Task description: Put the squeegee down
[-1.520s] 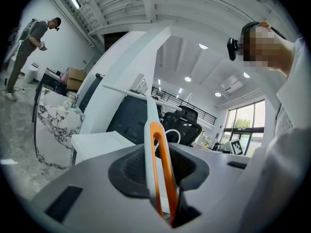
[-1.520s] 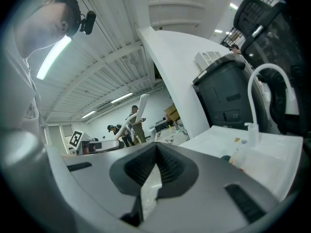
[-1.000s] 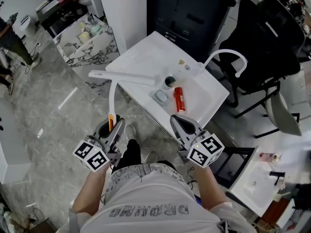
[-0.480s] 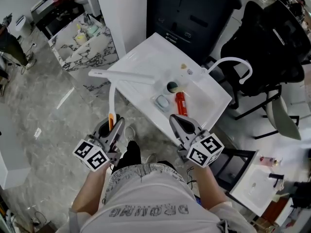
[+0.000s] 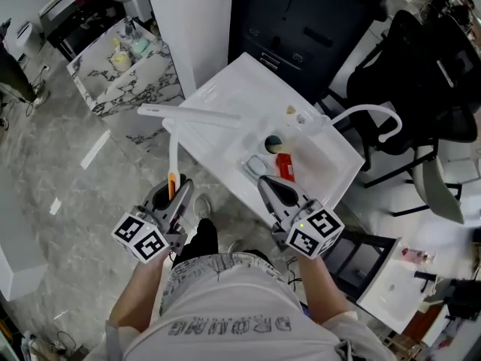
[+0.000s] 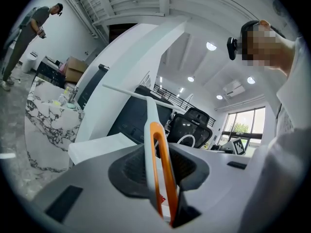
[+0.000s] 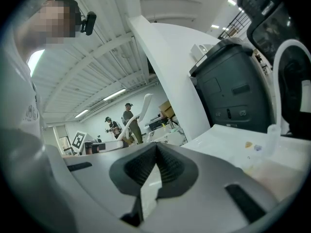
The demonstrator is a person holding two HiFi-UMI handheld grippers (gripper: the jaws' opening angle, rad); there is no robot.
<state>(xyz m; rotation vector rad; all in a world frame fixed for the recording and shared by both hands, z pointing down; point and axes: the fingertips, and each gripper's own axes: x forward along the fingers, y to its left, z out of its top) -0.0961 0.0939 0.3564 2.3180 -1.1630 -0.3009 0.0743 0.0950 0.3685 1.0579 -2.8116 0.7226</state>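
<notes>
Starting with legible marks: grey block lettering runs across the person's shirt (image 5: 233, 323), upside down in the head view and not readable with certainty. Each gripper's cube carries black-and-white square markers.

Surroundings, in order of size:
- a black cabinet (image 5: 301, 21) stands behind a white basin unit (image 5: 225, 89)
- a black office chair (image 5: 440, 74) is beside the basin
- a marble-patterned counter (image 5: 146, 85) stands past the basin's other side
- a curved white spout (image 5: 370, 111) is at the basin's far edge
- a red can (image 5: 286, 167) lies in the basin near the drain (image 5: 273, 143)

The left gripper (image 5: 178, 190) is clamped on the orange-looped handle of the squeegee (image 5: 174, 145). The handle runs forward from the jaws. Its white blade overlaps the basin's near corner; contact cannot be determined. The right gripper (image 5: 268, 186) has its jaws together, empty, at the basin's near edge.
</notes>
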